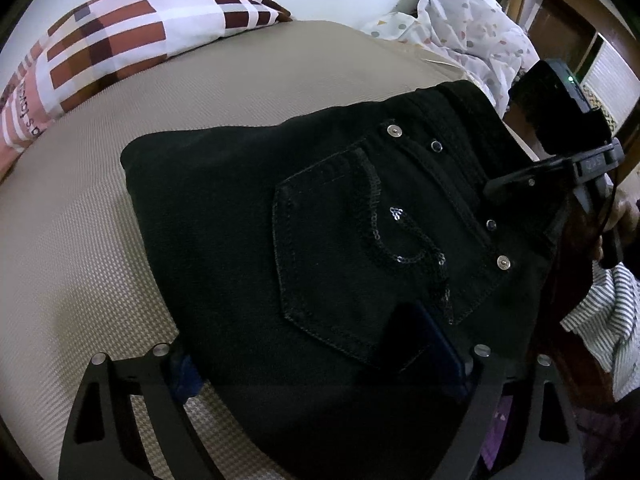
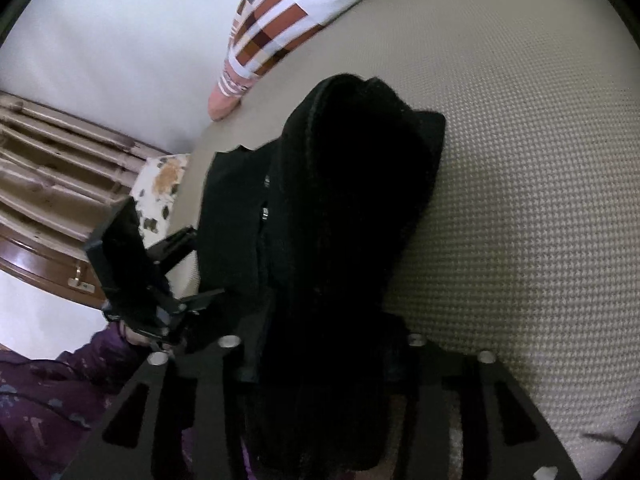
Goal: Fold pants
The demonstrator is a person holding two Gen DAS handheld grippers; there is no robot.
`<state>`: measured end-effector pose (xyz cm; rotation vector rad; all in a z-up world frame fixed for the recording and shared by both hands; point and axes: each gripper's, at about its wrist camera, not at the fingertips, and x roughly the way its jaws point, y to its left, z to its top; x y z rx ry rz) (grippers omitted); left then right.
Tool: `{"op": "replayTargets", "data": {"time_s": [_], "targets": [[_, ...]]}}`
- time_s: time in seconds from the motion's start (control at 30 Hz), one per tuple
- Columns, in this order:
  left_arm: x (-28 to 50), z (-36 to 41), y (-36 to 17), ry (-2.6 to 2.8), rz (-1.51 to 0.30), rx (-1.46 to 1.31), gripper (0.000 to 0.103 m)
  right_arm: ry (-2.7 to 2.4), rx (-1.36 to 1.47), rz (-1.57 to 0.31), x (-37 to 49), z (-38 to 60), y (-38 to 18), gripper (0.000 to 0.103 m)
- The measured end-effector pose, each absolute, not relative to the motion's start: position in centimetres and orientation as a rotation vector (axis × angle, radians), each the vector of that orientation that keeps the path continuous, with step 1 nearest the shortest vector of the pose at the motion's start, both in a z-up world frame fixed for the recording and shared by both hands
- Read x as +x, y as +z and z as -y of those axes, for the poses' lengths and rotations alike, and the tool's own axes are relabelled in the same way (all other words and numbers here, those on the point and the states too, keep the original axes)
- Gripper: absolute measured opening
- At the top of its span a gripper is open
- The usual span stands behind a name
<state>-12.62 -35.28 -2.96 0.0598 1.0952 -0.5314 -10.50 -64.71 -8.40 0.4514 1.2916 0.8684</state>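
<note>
Black pants (image 1: 248, 216) lie folded in a thick stack on a beige mattress (image 1: 80, 240), a back pocket with sequin trim facing up. My left gripper (image 1: 304, 344) stands open at the near edge: one blue pad (image 1: 184, 372) rests on the mattress beside the fabric, the other (image 1: 428, 340) on top of it. My right gripper (image 1: 496, 188) sits at the waistband on the right. In the right wrist view the pants (image 2: 352, 200) fill the gap of the right gripper (image 2: 320, 360), which is shut on the stack, its pads hidden by the cloth. The left gripper (image 2: 196, 268) straddles the far edge.
A checked red-and-white pillow (image 1: 120, 40) lies at the head of the mattress (image 2: 520, 200). A white dotted cloth (image 1: 472, 32) and a striped cloth (image 1: 608, 312) lie off to the right. A wooden frame (image 2: 48, 168) and a purple sleeve (image 2: 52, 400) are beyond the mattress edge.
</note>
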Motion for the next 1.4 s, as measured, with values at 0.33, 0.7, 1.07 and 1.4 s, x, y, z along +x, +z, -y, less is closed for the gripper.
{"op": "replayTargets", "data": {"time_s": [0.33,0.7,1.07,1.4], "targets": [[-13.1,34.0,-2.1,-0.513,-1.033,0.037,0.054,0.864,0.436,-1.245,-11.4,64.2,-7.8,0.034],[-12.1,31.8,-2.2,-0.527,-1.118,-0.088,0.056,0.870,0.550,-1.215,-13.0,64.8,-7.8,0.031],[-9.8,30.2,-2.9,-0.740,-1.184,-0.352,0.083,0.855,0.604,-1.220,-13.0,65.7,-9.0,0.036],[-10.4,30.7,-2.8,-0.706,-1.104,-0.311,0.069,0.840,0.603,-1.159,-14.0,65.4,-8.3,0.030]]}}
